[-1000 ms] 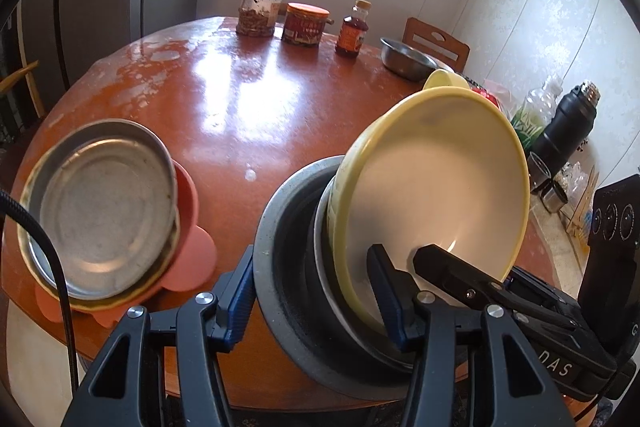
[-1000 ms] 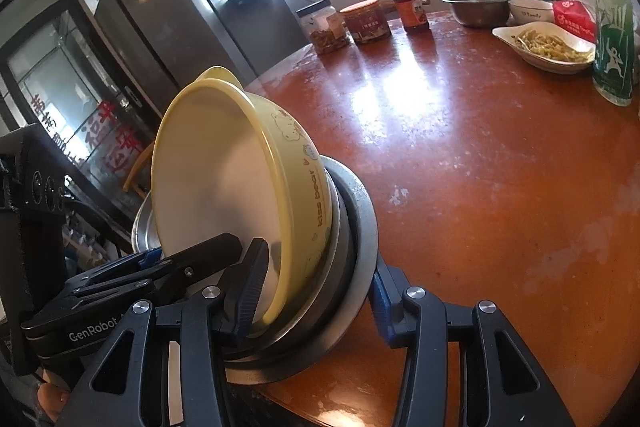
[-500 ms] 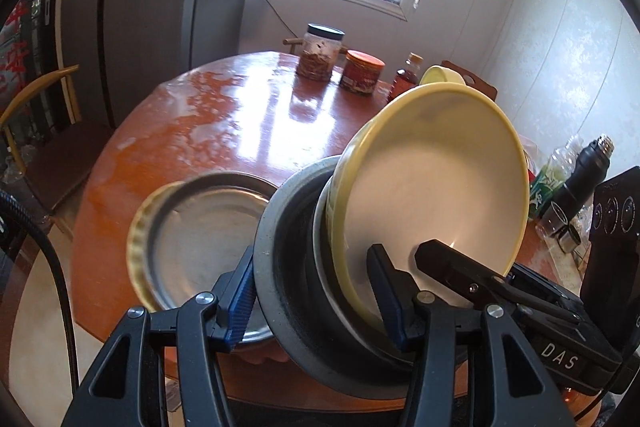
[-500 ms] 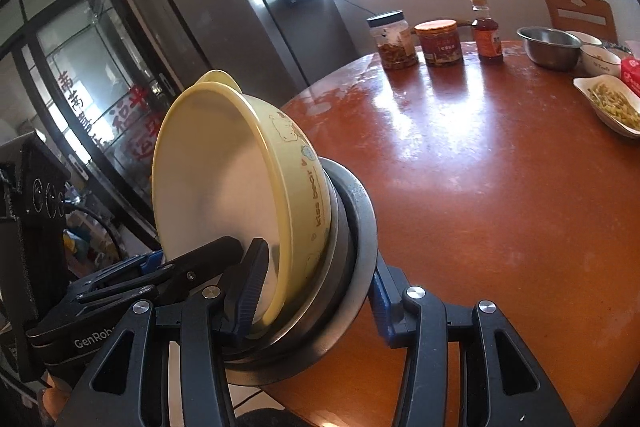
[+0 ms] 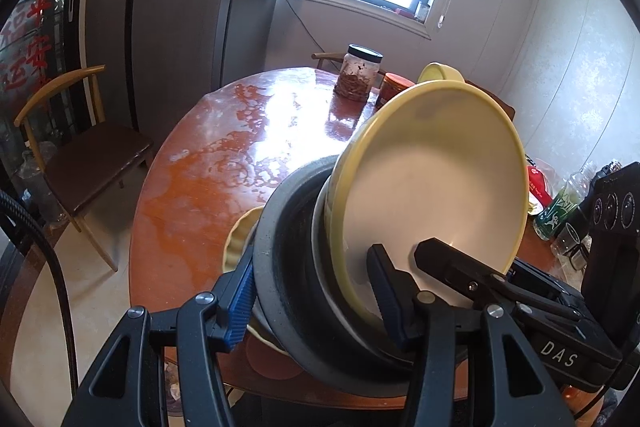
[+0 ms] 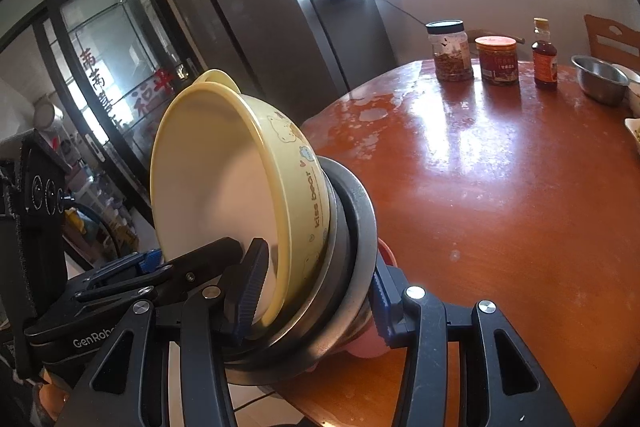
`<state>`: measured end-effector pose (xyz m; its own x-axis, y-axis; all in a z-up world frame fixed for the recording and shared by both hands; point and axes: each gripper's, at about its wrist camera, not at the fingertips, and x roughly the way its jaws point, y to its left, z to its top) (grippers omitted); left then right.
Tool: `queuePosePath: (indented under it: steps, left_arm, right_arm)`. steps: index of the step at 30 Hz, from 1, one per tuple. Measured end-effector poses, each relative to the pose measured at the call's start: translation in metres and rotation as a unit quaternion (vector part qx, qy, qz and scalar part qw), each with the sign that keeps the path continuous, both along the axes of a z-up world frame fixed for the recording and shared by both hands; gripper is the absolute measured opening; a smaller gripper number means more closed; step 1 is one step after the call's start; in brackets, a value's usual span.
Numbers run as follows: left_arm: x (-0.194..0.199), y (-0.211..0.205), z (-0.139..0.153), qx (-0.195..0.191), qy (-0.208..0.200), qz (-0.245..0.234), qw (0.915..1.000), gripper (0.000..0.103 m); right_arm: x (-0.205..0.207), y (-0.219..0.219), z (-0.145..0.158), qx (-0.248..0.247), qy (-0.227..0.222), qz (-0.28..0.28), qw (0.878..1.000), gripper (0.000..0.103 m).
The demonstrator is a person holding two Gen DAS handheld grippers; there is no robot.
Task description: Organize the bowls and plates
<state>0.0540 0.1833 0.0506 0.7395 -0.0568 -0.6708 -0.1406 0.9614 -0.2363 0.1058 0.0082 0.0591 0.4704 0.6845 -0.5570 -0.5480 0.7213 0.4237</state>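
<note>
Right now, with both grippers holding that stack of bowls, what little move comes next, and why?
Probably lower the stack onto the plates just beneath it. Both hand-held grippers, left and right, clamp its rims, and it hangs tilted at the table edge, so level it while setting down.

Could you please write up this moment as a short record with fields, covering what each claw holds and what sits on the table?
held item: stack of nested bowls, tilted on edge, yellow bowl innermost, metal bowls outside it
left claw: clamped across the stack's rims
right claw: clamped across the same stack from the other side
beneath the stack: yellow-rimmed plate on a pink dish, mostly hidden
table: round, reddish wood, with pale smears
far edge of table: dark-lidded jar, orange-lidded jar, sauce bottle, steel bowl
</note>
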Motion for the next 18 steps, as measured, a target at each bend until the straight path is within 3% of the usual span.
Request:
queuePosePath:
  steps: [9, 18]
  left_arm:
    - [0.007, 0.015, -0.029, -0.023, 0.023, 0.008, 0.9994, 0.053]
    - [0.014, 0.016, -0.038, -0.015, 0.031, 0.017, 0.9993, 0.053]
  right_arm:
    - [0.009, 0.015, -0.025, -0.014, 0.015, 0.008, 1.000, 0.049]
    - [0.014, 0.020, -0.037, -0.014, 0.026, 0.011, 0.999, 0.049]
